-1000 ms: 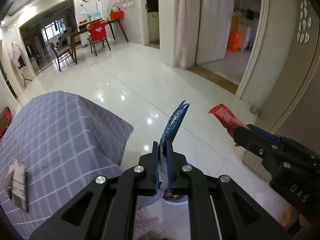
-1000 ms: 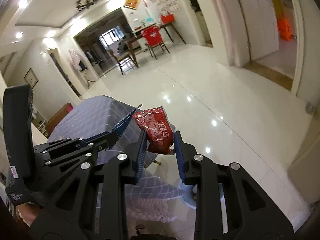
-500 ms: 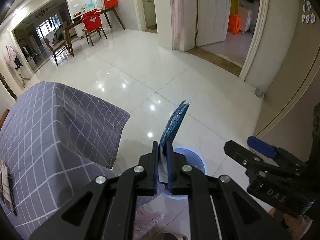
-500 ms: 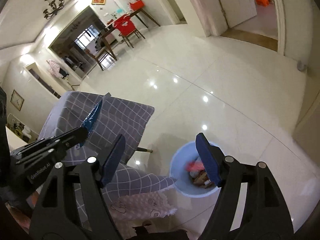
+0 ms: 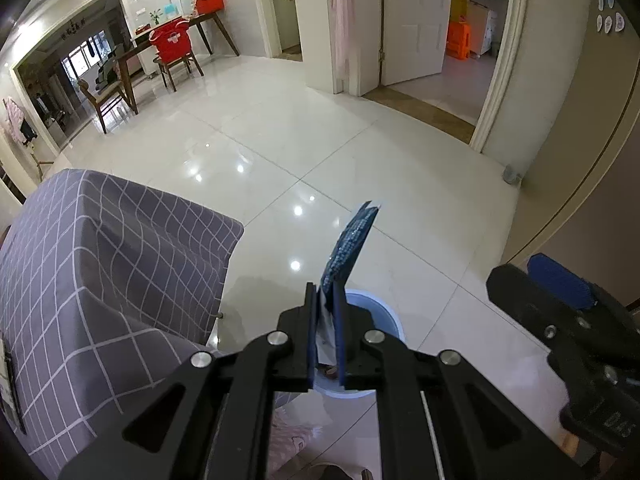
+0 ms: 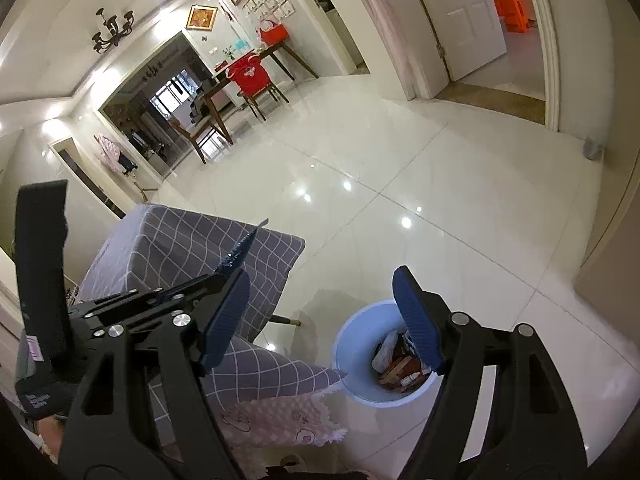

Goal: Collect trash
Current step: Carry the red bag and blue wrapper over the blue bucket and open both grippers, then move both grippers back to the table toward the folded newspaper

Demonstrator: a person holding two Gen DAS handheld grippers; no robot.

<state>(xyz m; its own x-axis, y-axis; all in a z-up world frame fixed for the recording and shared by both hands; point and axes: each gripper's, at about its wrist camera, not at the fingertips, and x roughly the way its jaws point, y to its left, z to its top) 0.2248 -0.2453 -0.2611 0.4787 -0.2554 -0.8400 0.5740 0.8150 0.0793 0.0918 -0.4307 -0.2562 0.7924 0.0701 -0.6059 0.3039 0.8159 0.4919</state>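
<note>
My left gripper [image 5: 326, 300] is shut on a dark blue wrapper [image 5: 350, 244] that stands upright between its pads, above a light blue bin [image 5: 380, 316] on the floor. In the right wrist view the wrapper [image 6: 238, 254] sticks up from the left gripper at the left. My right gripper [image 6: 320, 312] is open and empty, above the bin [image 6: 352, 344], which holds several pieces of trash [image 6: 398, 362], red among them. The right gripper also shows at the right of the left wrist view [image 5: 560, 292].
A table under a grey checked cloth [image 5: 100, 264] stands left of the bin, with a pink patterned cloth [image 6: 280, 420] hanging below it. White tiled floor [image 5: 320, 140] stretches ahead. A dining table and chairs [image 5: 160, 60] stand far back; an open doorway [image 5: 452, 40] is at the right.
My right gripper opened and the red wrapper it held dropped into the bin. Both grippers tilted down over the bin. The left gripper kept its hold on the blue wrapper.
</note>
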